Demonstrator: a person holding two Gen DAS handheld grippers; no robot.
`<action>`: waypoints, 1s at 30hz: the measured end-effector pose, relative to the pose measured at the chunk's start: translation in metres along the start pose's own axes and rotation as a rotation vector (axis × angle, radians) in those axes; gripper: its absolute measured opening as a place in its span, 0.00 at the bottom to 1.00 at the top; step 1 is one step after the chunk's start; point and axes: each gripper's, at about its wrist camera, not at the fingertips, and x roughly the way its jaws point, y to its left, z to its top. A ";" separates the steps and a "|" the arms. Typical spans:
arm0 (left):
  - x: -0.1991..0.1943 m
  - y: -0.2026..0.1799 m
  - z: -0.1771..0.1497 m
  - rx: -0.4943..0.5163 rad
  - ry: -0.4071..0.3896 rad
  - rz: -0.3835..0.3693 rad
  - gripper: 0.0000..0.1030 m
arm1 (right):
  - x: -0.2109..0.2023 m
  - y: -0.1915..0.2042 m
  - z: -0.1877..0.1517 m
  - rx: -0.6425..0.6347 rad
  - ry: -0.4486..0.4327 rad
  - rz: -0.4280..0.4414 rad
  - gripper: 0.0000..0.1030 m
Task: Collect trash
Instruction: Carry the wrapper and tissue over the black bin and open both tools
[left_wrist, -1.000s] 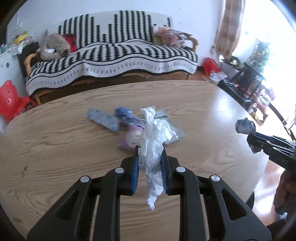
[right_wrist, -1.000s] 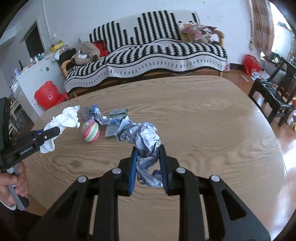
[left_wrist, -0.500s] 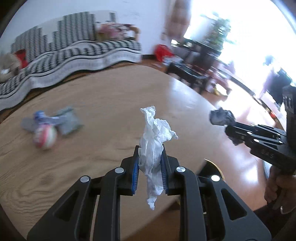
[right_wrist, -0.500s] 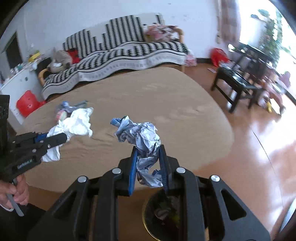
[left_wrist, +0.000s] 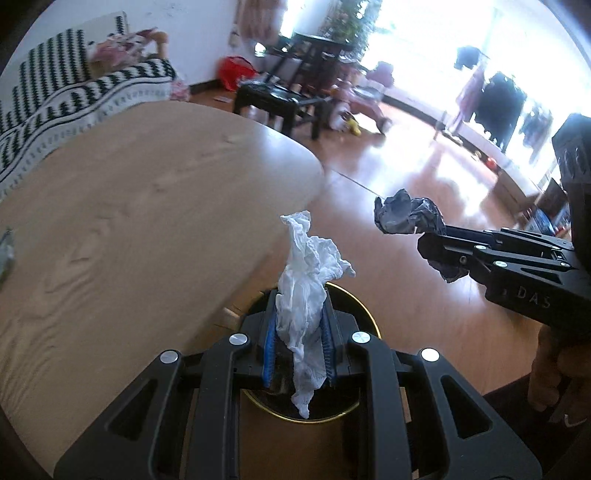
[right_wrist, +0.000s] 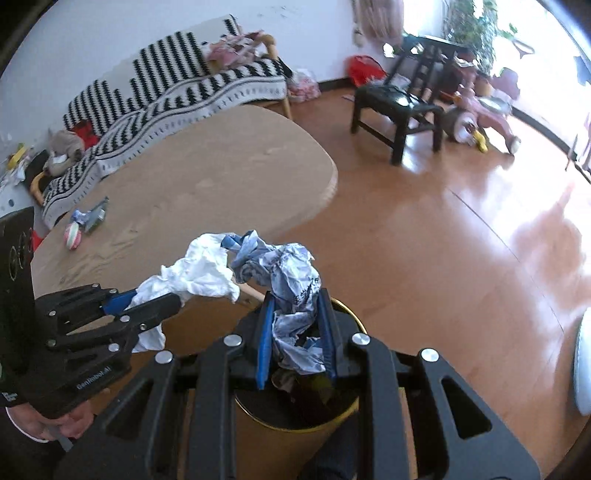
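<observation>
Left fingers (left_wrist: 271, 347) clamp white tissue (left_wrist: 306, 288), right fingers (right_wrist: 327, 328) crumpled wrapper (right_wrist: 291, 280), above trash-filled bin (right_wrist: 354, 321).

- A pale wooden table (right_wrist: 207, 177) with a rounded edge fills the left.
- Behind it, a sofa under a black-and-white zigzag throw (right_wrist: 177, 92) stands against the white wall (right_wrist: 110, 40).
- Glossy orange-brown floor (right_wrist: 443, 236) — bright glare from the windows at right.
- A dark wooden chair (right_wrist: 399, 107) stands near potted plants (right_wrist: 472, 22).
</observation>
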 end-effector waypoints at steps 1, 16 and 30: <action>0.005 -0.005 -0.002 0.009 0.012 -0.006 0.19 | 0.002 -0.005 -0.004 0.013 0.016 -0.003 0.23; 0.026 -0.013 -0.007 0.033 0.068 -0.009 0.19 | 0.022 -0.009 -0.011 0.050 0.118 0.012 0.23; 0.031 -0.017 -0.008 0.044 0.071 -0.015 0.46 | 0.022 -0.009 -0.008 0.065 0.112 0.025 0.41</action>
